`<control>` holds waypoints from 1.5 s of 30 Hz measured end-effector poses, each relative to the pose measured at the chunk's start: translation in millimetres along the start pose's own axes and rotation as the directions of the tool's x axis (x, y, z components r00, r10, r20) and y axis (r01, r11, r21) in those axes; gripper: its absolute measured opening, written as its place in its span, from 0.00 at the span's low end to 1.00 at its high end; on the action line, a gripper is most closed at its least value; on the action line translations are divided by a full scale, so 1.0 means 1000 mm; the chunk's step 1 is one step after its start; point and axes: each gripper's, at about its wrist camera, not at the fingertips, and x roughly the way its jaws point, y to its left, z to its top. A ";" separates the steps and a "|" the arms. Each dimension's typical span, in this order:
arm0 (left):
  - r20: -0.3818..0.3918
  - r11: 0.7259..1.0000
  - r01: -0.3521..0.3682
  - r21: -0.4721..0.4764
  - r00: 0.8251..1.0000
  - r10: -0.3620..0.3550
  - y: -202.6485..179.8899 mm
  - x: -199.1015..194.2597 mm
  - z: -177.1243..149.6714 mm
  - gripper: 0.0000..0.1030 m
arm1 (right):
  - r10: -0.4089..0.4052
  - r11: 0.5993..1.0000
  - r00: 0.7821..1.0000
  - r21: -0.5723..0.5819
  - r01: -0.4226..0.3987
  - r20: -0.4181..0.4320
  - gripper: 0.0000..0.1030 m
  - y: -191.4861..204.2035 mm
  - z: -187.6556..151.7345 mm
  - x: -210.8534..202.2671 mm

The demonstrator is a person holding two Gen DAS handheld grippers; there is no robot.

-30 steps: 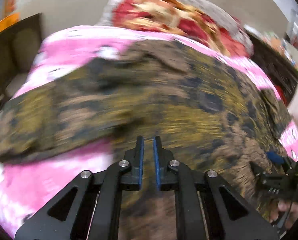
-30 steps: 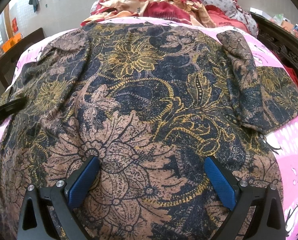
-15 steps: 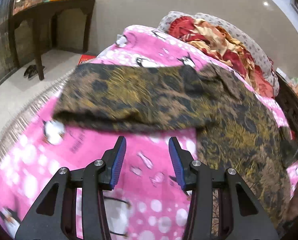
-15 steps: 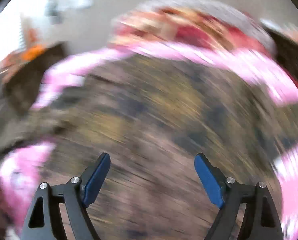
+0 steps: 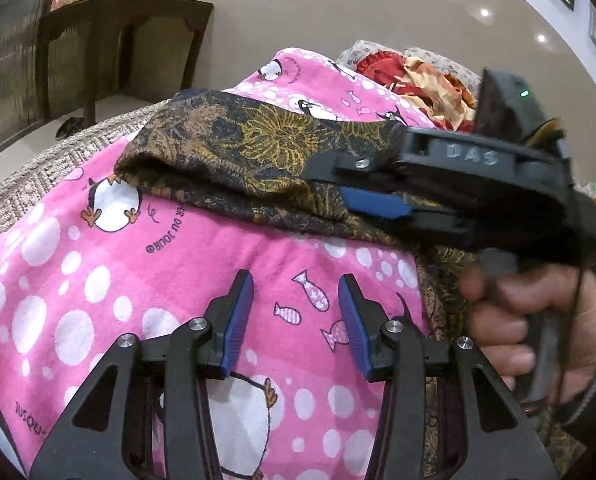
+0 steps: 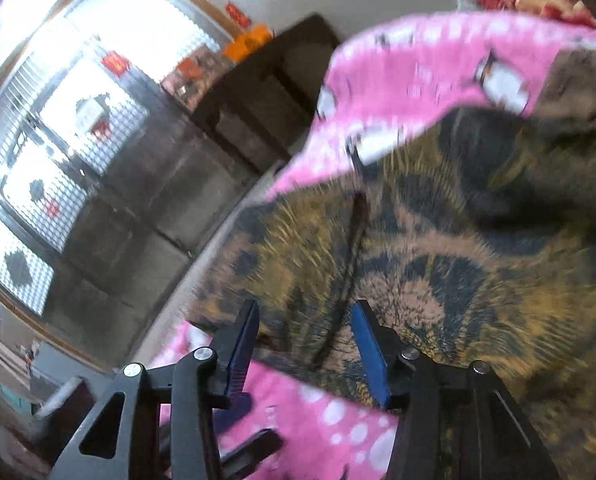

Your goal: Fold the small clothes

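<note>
So both sets of jaws sit partly spread, nothing pinched. The right gripper (image 6: 304, 338) has just been closing, with the edge of the batik shirt (image 5: 257, 152) between its jaws, pads not yet pressing as far as I can tell. The left gripper (image 5: 295, 316) hangs over bare pink penguin blanket (image 5: 77, 280), beside the sleeve. Looks like a sleeve fold starting; next comes nipping that hem. Red bedding (image 5: 418, 76) is heaped behind, clear of it.

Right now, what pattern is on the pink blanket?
White dots, penguins and small fish on the pink blanket, clearest in the left wrist view.
</note>
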 end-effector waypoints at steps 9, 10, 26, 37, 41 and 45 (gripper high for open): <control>0.003 1.000 -0.004 0.001 1.000 0.004 -0.001 -0.002 -0.001 0.42 | 0.120 0.986 0.986 0.102 -0.132 0.114 0.10 -0.010 0.021 0.013; 0.002 1.000 -0.005 0.003 1.000 0.005 -0.001 -0.001 -0.001 0.42 | 0.107 0.987 0.985 0.109 -0.122 0.135 0.07 -0.010 0.021 0.009; -0.014 0.999 -0.035 0.040 0.999 0.036 -0.009 0.003 0.003 0.47 | -0.258 0.966 0.943 0.077 0.247 0.209 0.03 -0.047 -0.017 -0.166; -0.027 0.995 -0.064 0.075 0.997 0.066 -0.016 0.005 0.003 0.50 | -0.640 0.760 0.752 0.273 0.590 0.157 0.03 -0.137 -0.087 -0.328; -0.046 0.990 -0.094 0.103 0.994 0.099 -0.022 0.007 0.005 0.52 | -0.697 0.700 0.704 0.340 0.628 0.134 0.03 -0.153 -0.110 -0.360; -0.079 0.983 -0.103 0.153 0.990 0.116 -0.040 0.005 0.023 0.52 | -0.726 0.667 0.676 0.365 0.650 0.123 0.03 -0.152 -0.128 -0.379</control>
